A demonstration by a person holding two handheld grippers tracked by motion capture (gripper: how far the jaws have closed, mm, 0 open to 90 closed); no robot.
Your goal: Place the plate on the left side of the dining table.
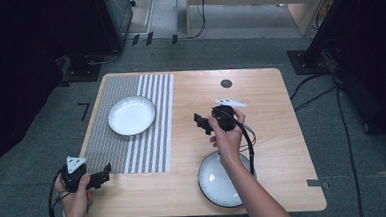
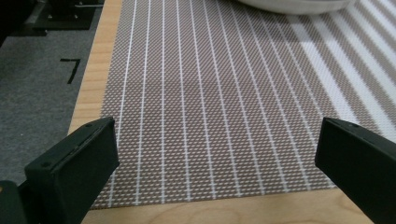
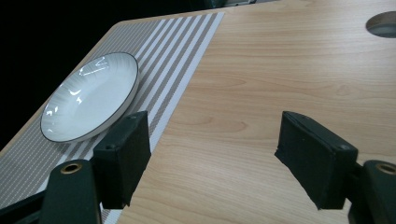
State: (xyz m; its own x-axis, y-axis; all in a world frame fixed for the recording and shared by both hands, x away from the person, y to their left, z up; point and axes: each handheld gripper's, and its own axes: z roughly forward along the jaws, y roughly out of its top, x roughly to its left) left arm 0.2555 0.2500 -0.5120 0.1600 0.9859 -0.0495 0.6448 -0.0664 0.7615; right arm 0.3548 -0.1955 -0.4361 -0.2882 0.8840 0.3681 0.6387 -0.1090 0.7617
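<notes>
Wooden table (image 1: 263, 150), right gripper (image 1: 200, 122) raised mid-table, left gripper (image 1: 103, 174) low at near edge

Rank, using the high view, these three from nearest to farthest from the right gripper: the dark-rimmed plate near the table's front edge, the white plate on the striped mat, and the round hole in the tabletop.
1. Round hole, just behind the right gripper.
2. Dark-rimmed plate, toward the front edge.
3. White plate, left on the striped mat.

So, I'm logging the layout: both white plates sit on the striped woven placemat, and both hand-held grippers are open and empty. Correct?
Not quite. One white plate sits on the striped woven placemat; the other white plate rests on the bare wooden table, as the high view shows. Both grippers are open and empty.
</notes>
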